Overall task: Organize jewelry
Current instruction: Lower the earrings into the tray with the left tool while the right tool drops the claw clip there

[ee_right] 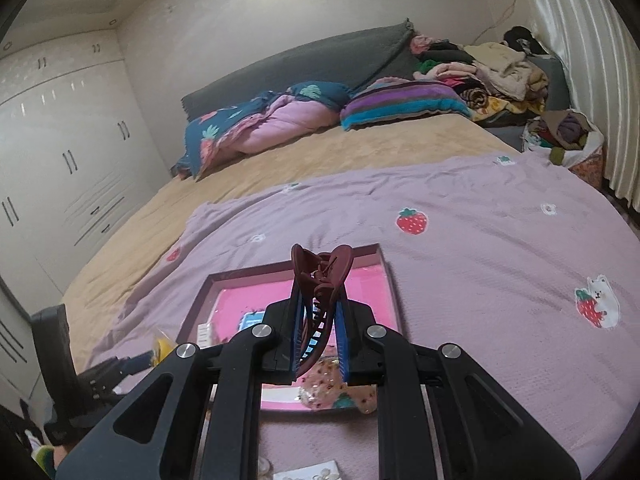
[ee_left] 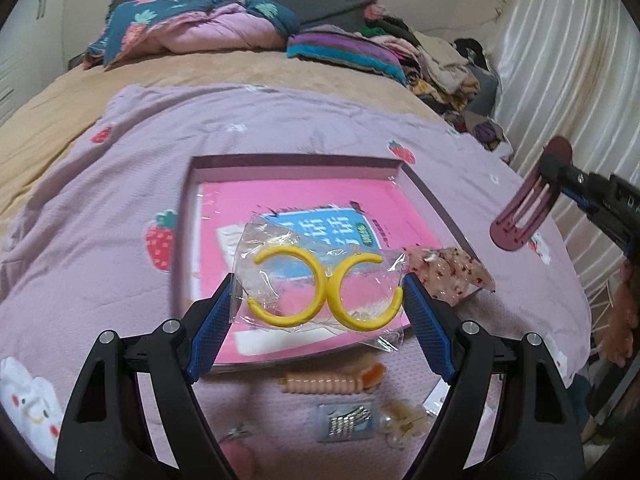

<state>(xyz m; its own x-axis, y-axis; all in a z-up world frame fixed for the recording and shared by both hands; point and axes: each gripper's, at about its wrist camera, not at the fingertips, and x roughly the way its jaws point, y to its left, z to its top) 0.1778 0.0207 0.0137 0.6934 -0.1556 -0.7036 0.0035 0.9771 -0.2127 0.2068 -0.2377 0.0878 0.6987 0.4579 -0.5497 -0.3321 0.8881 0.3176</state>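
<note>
Jewelry everywhere on this bed, and both grippers are carrying some of it above the lilac strawberry-print blanket (ee_left: 280,128). Starting at the left, the left gripper (ee_left: 320,300) has its jaws spread wide with a clear plastic packet (ee_left: 280,248) spanning between the blue pads, and inside that packet sit two yellow hoop earrings (ee_left: 324,288), back to back; the packet's edges meet both pads, so the jaws are grasping it, held over the near part of the shallow tray (ee_left: 296,162) with its pink lining. Just below the tray's near edge, on the blanket, lie a peach spiral hair tie (ee_left: 320,384), a small card of silver hairpins (ee_left: 348,420) and a pale clip beside it, blurred. Moving right, a floral fabric piece (ee_left: 452,272) rests over the tray's right near corner. Further right, up in the air and well apart from the tray, the right gripper (ee_right: 320,320) has its jaws clenched on a dark red hair claw clip (ee_right: 320,268), the clip's teeth showing between the pads.
</note>
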